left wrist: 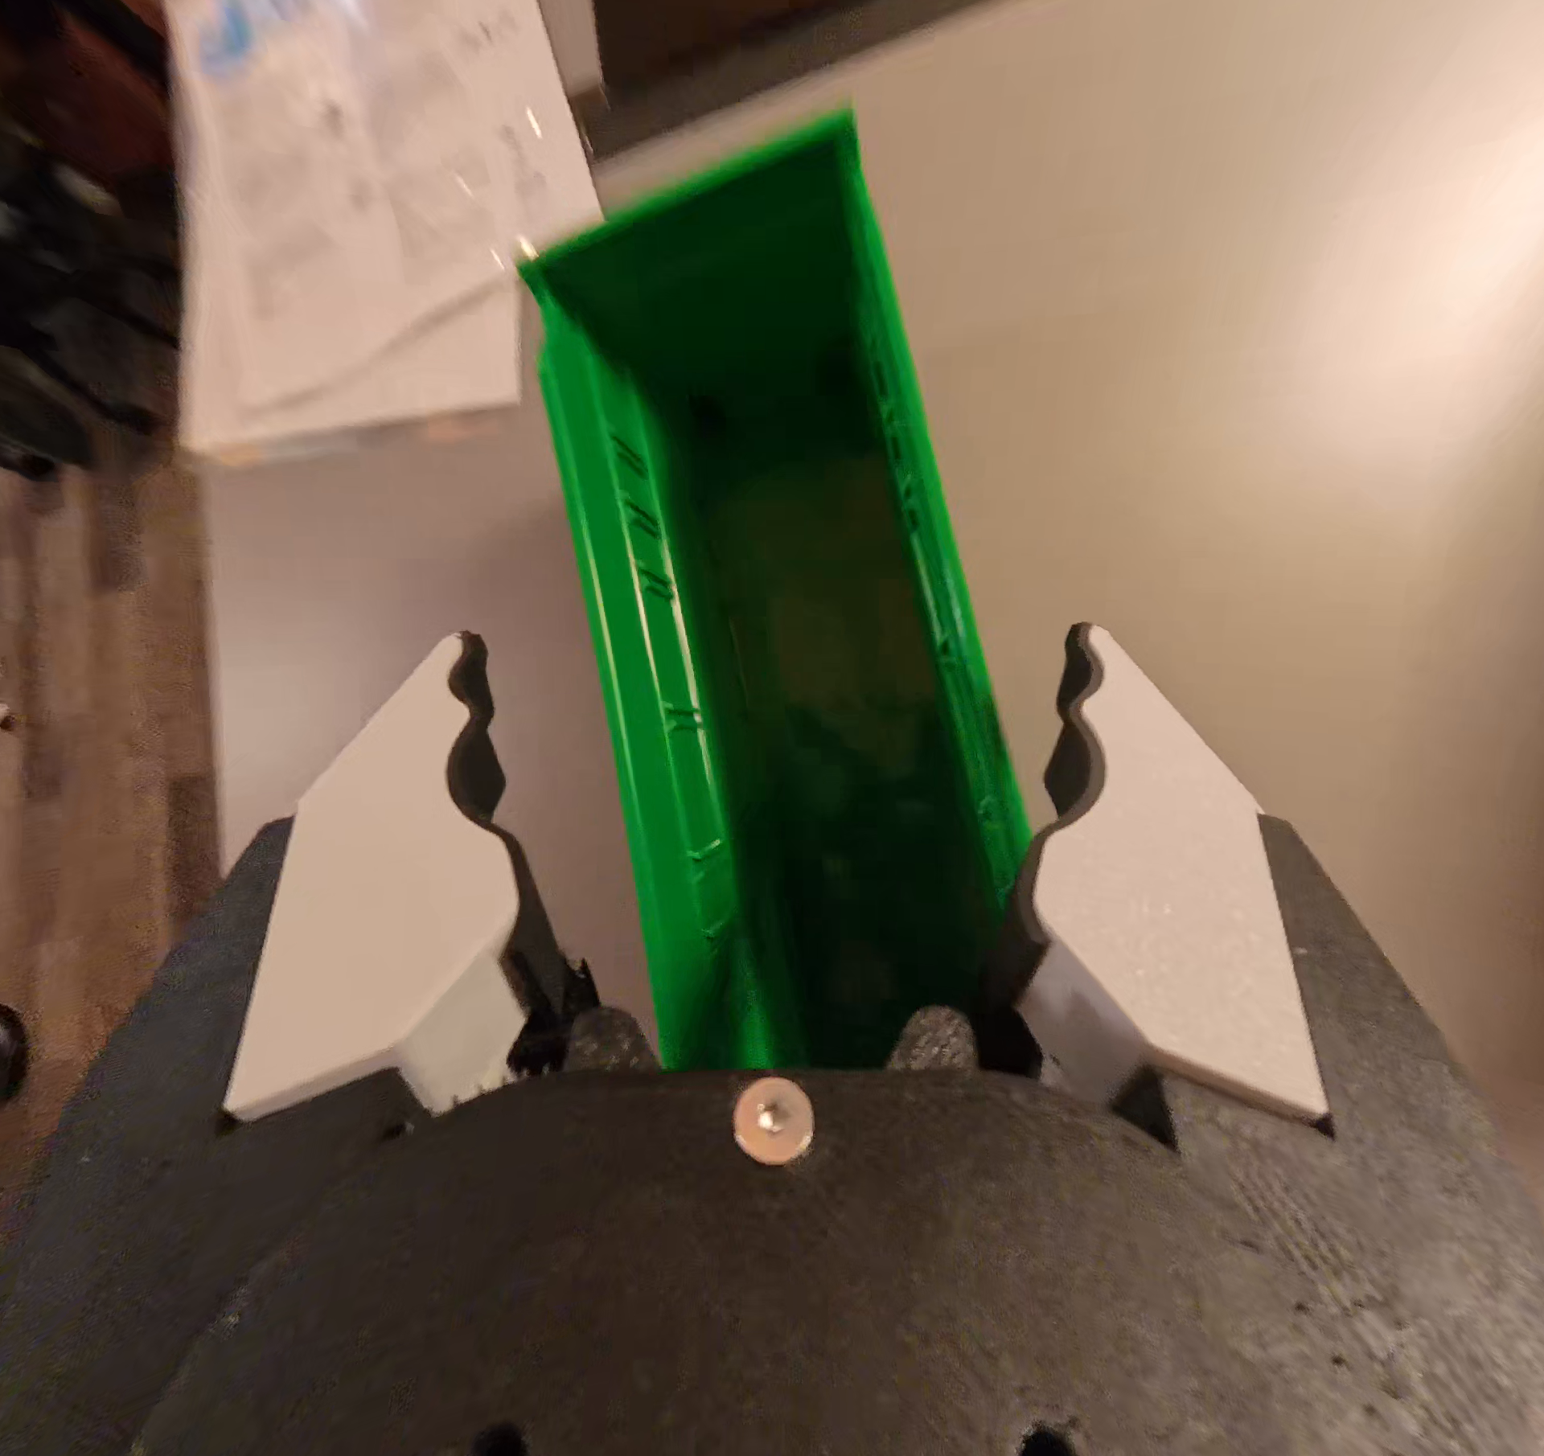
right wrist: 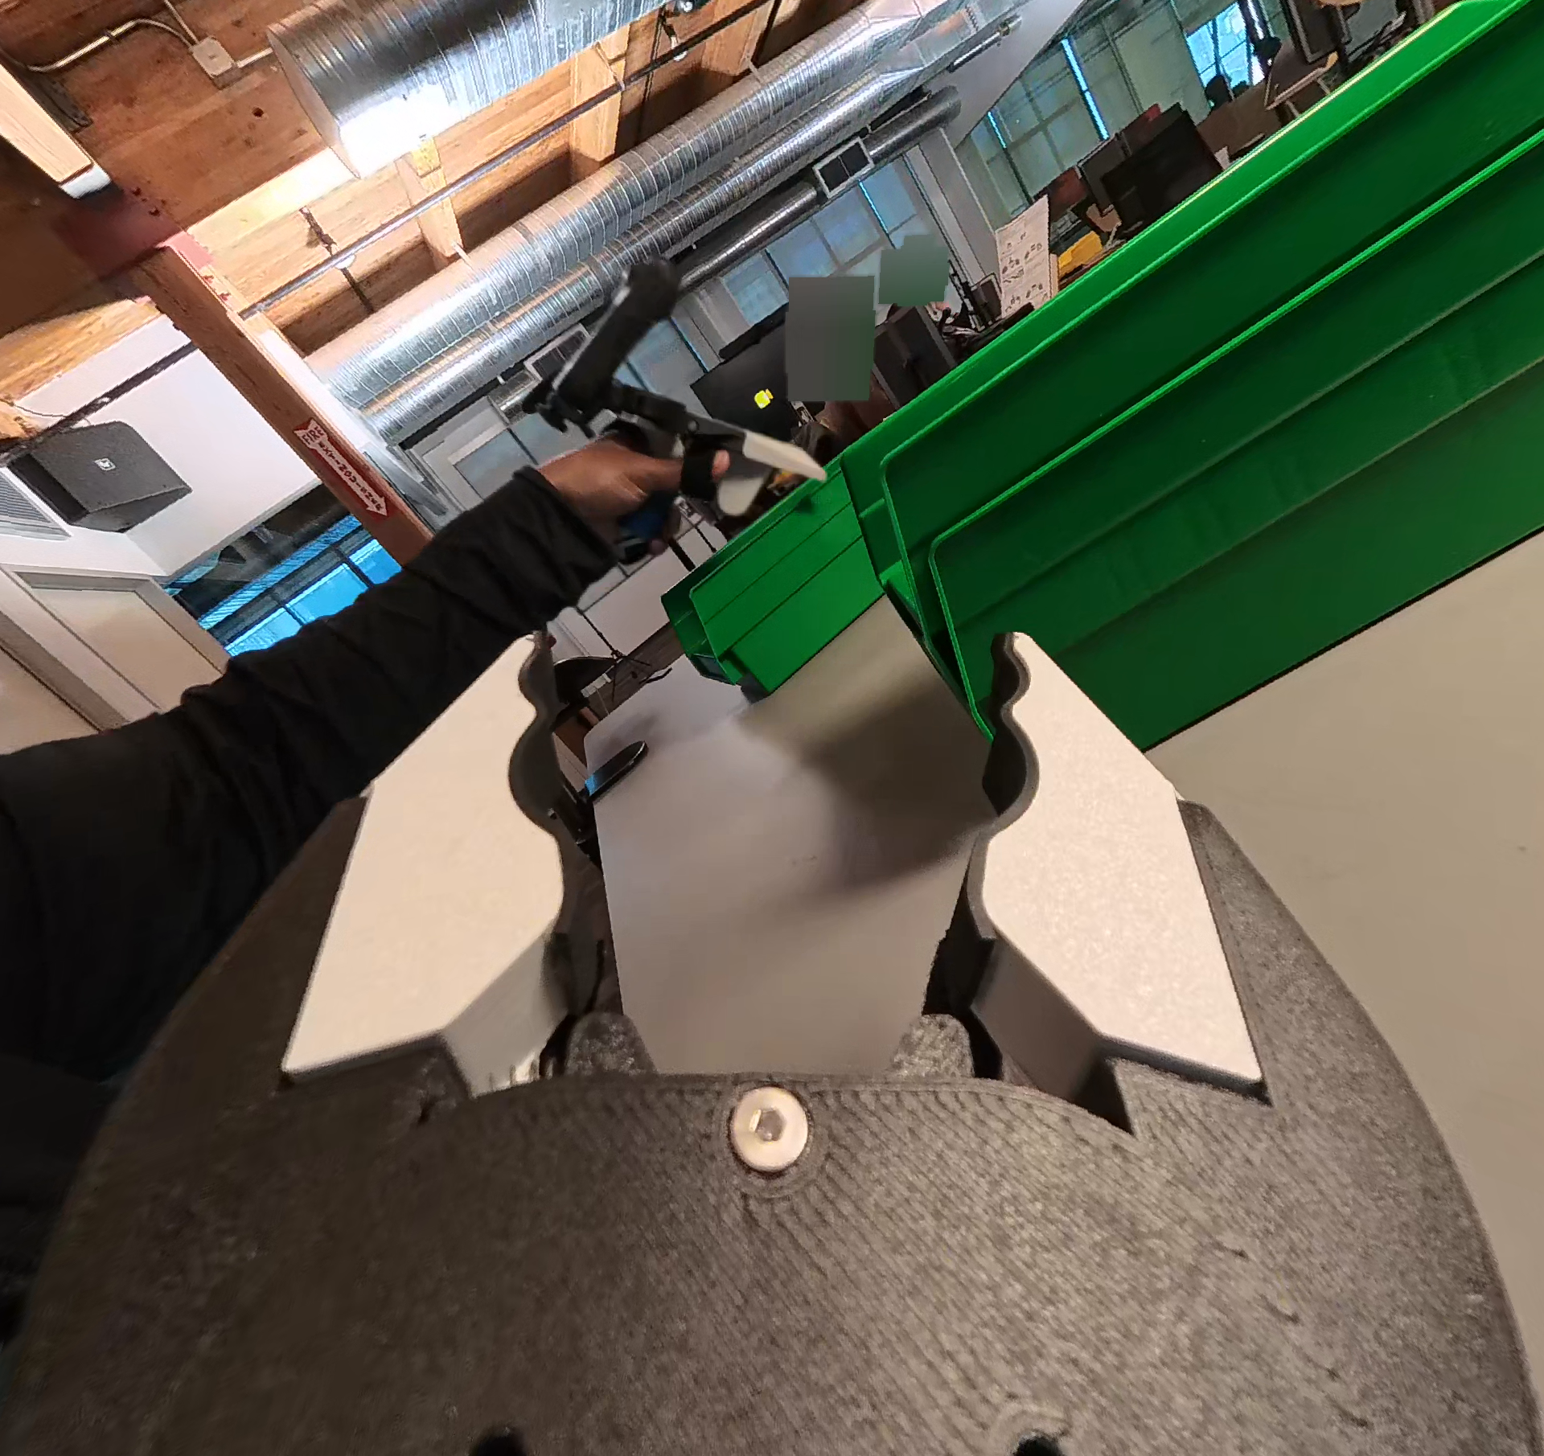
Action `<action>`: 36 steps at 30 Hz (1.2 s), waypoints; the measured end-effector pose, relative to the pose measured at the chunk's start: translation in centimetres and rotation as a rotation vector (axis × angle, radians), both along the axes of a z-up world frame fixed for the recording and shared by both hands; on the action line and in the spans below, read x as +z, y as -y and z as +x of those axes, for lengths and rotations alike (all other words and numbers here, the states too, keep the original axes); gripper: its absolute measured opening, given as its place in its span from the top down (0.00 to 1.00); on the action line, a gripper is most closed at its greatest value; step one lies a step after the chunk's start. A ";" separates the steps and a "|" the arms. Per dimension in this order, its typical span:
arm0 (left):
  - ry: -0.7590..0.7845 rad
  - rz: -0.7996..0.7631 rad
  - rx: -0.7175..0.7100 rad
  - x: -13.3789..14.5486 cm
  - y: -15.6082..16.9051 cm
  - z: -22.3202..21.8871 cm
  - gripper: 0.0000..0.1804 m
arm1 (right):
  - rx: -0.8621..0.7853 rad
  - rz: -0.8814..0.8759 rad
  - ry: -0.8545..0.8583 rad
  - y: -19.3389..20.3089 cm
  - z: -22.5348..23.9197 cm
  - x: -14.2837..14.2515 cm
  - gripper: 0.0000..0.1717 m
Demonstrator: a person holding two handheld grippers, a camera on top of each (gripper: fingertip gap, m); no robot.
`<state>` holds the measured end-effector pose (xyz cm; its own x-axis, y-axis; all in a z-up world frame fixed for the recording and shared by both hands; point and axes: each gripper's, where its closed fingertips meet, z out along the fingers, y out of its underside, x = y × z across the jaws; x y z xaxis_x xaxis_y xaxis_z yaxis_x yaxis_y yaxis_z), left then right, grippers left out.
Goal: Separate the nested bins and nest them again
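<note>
**Green bins being handled with both jaws spread**

In the left wrist view, a narrow green bin [left wrist: 777,581] is being seen lengthwise between the spread jaws of the left gripper [left wrist: 773,647]. No pad is visibly pressing on it, though the right finger's base is lying against its wall. A blurred printed sheet [left wrist: 368,188] is hanging at far left; its writing is not being read.

In the right wrist view, the right gripper [right wrist: 769,664] is being held with jaws wide apart and nothing between them, over the table [right wrist: 777,831]. The stacked larger green bins [right wrist: 1211,413] are lying to the right, the narrow bin just left of them. For a clean step, each rim should probably be pinched squarely before lifting. A red sign [right wrist: 342,472] is showing at far left.
</note>
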<state>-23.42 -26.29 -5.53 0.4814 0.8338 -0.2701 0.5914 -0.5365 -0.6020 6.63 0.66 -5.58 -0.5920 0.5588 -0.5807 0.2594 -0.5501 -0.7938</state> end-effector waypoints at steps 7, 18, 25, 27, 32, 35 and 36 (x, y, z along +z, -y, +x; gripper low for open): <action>0.041 0.289 -0.277 6.4 -16.4 7.1 0.26 | 0.003 -0.002 0.003 0.0 0.0 0.0 0.40; 0.230 0.253 -0.482 1.7 -33.6 13.1 0.26 | 0.006 -0.016 -0.011 -0.1 0.1 0.2 0.40; 0.215 0.169 -0.485 0.1 -34.7 12.5 0.31 | 0.027 -0.048 -0.009 -0.2 0.2 0.3 0.40; 0.185 0.134 -0.474 0.0 -34.4 12.1 0.32 | 0.032 -0.054 -0.007 -0.3 0.2 0.4 0.40; 0.134 0.085 -0.462 -0.3 -34.4 11.4 0.31 | 0.033 -0.062 -0.011 -0.3 0.2 0.4 0.40; 0.149 0.051 -0.466 -1.4 -34.5 11.4 0.30 | 0.031 -0.062 -0.011 -0.4 0.2 0.4 0.40; 0.150 0.051 -0.466 -1.5 -34.6 11.4 0.30 | 0.031 -0.061 -0.011 -0.4 0.2 0.4 0.40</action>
<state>-12.02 8.29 -7.06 0.8369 0.5309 -0.1335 0.3778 -0.7366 -0.5611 6.85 1.03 -5.16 -0.6148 0.5038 -0.6068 0.2684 -0.5898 -0.7617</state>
